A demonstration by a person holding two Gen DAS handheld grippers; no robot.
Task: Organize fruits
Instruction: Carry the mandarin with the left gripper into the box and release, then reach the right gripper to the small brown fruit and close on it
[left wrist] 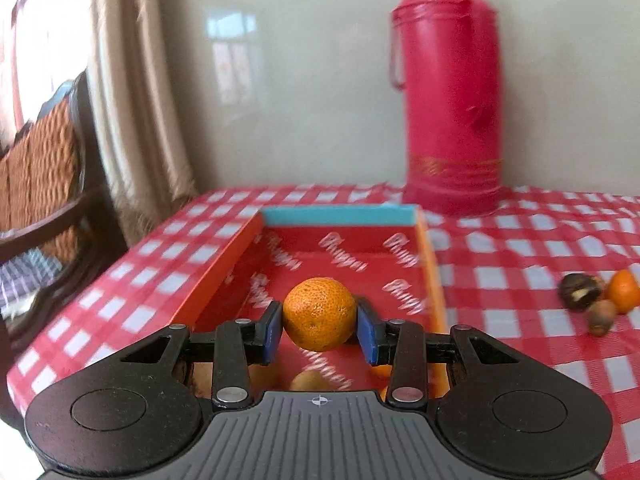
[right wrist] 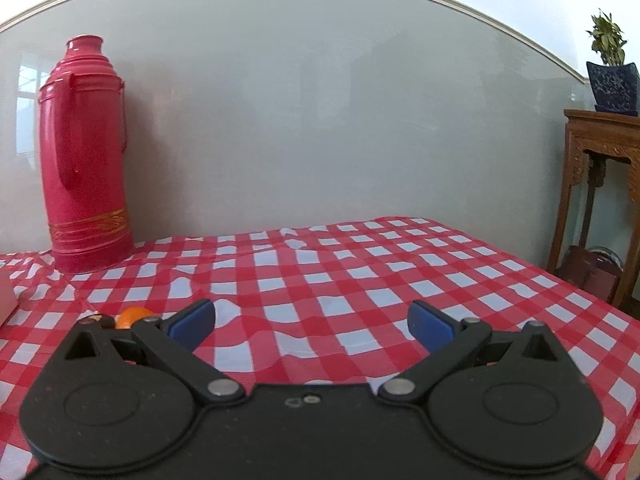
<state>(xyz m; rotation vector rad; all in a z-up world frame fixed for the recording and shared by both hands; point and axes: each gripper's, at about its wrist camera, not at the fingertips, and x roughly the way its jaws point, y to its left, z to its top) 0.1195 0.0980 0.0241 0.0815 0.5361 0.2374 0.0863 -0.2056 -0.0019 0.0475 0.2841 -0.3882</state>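
One small orange (left wrist: 319, 314) sits between the blue pads (left wrist: 271, 330) of the left gripper (left wrist: 320, 330), and the jaws pinch it on both sides so it hangs in the air. It is held over the near part of a red box (left wrist: 340, 256) with orange side walls, a blue far wall and white words printed on its floor. A few more round fruits (left wrist: 310, 380) peek out from under the gripper, low in the box, but they are mostly hidden. The box lies on a table (left wrist: 520, 248) with a red and white check cloth. Off to the right on the cloth, well apart from the box, lie another orange (left wrist: 624, 291) and two brown lumpy things (left wrist: 580, 291) close together; they are too blurry to name. A tall red flask (left wrist: 450, 92) stands at the back of the table, near the wall and just past the far right corner of the box. The right gripper (right wrist: 312, 322) is over a bare part of the cloth, and its jaws are spread wide with nothing between them. Far to the right a dark wooden stand (right wrist: 600, 184) holds a green plant in a blue pot (right wrist: 614, 86). On the left side of the room a curtain (left wrist: 132, 100) hangs beside a wooden chair (left wrist: 48, 184).
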